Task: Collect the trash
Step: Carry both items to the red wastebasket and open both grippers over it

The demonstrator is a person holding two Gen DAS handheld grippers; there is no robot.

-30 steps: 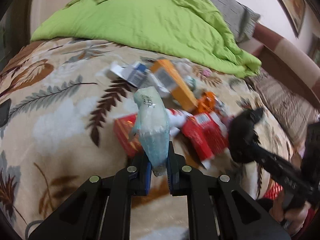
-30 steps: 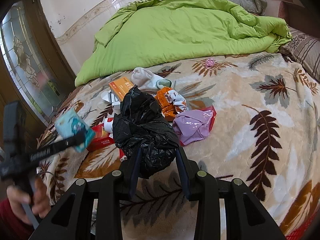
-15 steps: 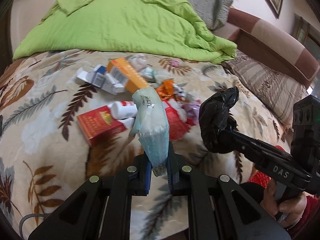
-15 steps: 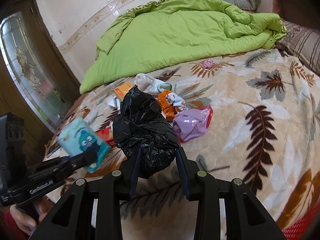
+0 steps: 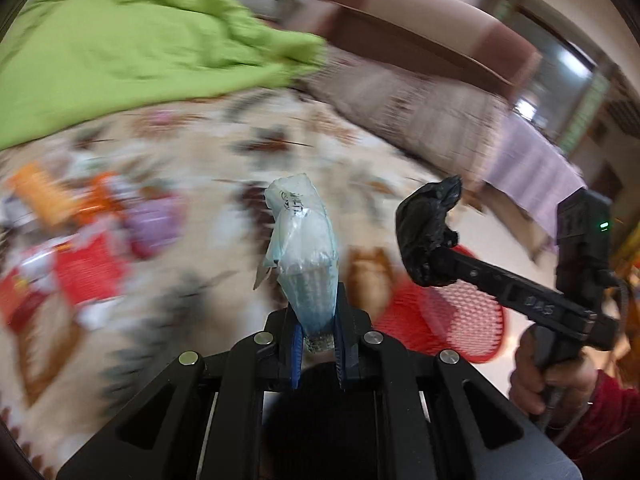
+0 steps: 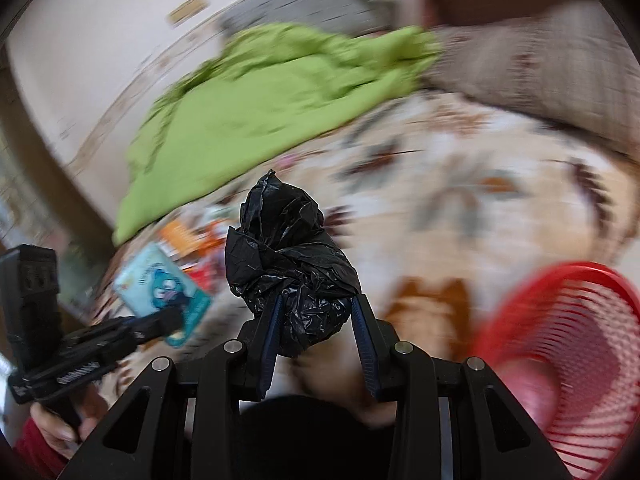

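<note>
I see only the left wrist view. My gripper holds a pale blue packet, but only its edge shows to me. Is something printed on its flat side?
Observer: Yes. In the right wrist view the pale blue packet shows a dark blue cartoon figure on its face.
Operator: The black bag in the other gripper, is it held well?
Observer: The black bag sits between both fingers of the right gripper, crumpled, most of it standing above the fingertips.
Operator: And the red basket, where does it lie for the right gripper?
Observer: The red basket is low at that view's right edge, its open mouth facing the camera; I see nothing clearly inside.
</note>
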